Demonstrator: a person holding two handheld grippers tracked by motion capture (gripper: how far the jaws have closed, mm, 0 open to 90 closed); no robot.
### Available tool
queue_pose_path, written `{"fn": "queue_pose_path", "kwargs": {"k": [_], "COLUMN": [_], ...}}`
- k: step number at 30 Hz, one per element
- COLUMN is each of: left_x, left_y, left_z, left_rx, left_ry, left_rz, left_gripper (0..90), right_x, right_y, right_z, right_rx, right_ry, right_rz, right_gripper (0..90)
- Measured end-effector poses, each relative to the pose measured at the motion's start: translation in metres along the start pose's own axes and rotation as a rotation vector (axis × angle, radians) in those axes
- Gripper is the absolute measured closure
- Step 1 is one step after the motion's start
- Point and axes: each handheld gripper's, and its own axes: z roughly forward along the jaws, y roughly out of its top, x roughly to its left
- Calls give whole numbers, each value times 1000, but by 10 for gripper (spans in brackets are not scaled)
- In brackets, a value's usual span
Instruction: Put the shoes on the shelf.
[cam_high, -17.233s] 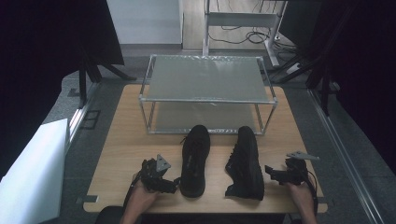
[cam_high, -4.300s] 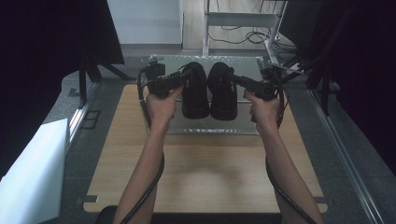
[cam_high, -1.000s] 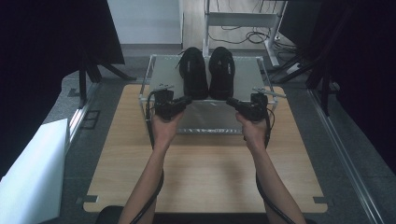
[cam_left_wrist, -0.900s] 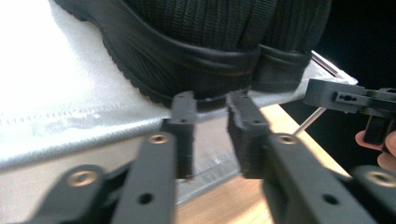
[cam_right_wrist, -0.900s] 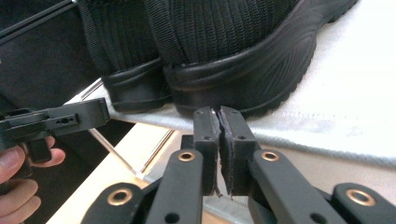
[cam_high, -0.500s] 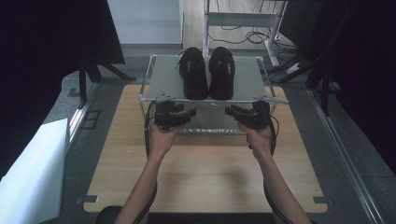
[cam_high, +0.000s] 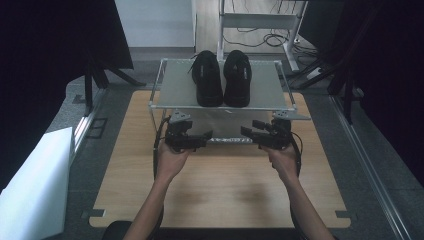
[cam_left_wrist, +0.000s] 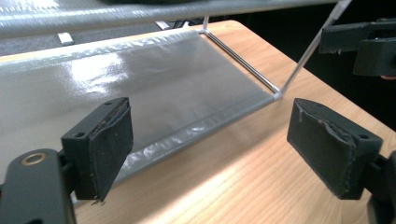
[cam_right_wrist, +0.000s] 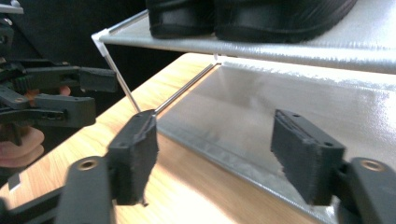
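Two black shoes stand side by side on the top shelf of a wire rack (cam_high: 172, 91), the left shoe (cam_high: 206, 79) and the right shoe (cam_high: 237, 77); their soles (cam_right_wrist: 252, 18) show in the right gripper view. My left gripper (cam_high: 204, 141) hangs in front of the rack's lower left, apart from the shoes. Its jaws have just been opening, and its pads (cam_left_wrist: 109, 140) stand wide with nothing between them. My right gripper (cam_high: 248, 131) hangs before the rack's lower right. It too has just been opening, and nothing is between its pads (cam_right_wrist: 303, 154).
The rack's lower shelf (cam_left_wrist: 154, 88) lies just beyond both grippers. The wooden table (cam_high: 225, 190) stretches toward the person. A white board (cam_high: 35, 185) leans at the left, a metal frame (cam_high: 260, 20) stands behind the rack, and dark curtains flank the table.
Both hands have drawn back from the rack's top shelf toward the person and sunk a little. Both pairs of jaws have gone from shut to open. The shoes stay on the shelf.
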Motion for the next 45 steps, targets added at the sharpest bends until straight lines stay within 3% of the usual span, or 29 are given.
{"fn": "queue_pose_path", "kwargs": {"k": [5, 11, 16, 24, 28, 36, 39, 45], "left_x": [-4, -10, -14, -15, -15, -22, -22, -19], "left_y": [-10, -25, -40, -66, -82, -114, -125, -143], "left_z": [-5, -15, -22, -25, -27, -25, -21, -15], "left_rx": [1, 8, 34, 49, 39, 62, 93, 146], "left_ry": [18, 25, 42, 22, -4, 5, 21, 34], "left_rz": [22, 81, 129, 121, 116, 146, 164, 159], "left_gripper": [117, 68, 29, 0, 0, 0, 0, 0], "right_x": [0, 2, 8, 9, 4, 4, 5, 2], "right_y": [-10, -21, -37, -62, -79, -103, -112, -130], "right_z": [-8, -19, -27, -36, -41, -44, -43, -40], "right_rx": [14, 38, 95, 160, 186, 200, 209, 270], "right_ry": [-12, -25, -37, -50, -61, -56, -60, -85], "right_rz": [-37, -78, -142, -189, -171, -130, -136, -174], "right_gripper": [221, 146, 124, 41, 0, 0, 0, 0]}}
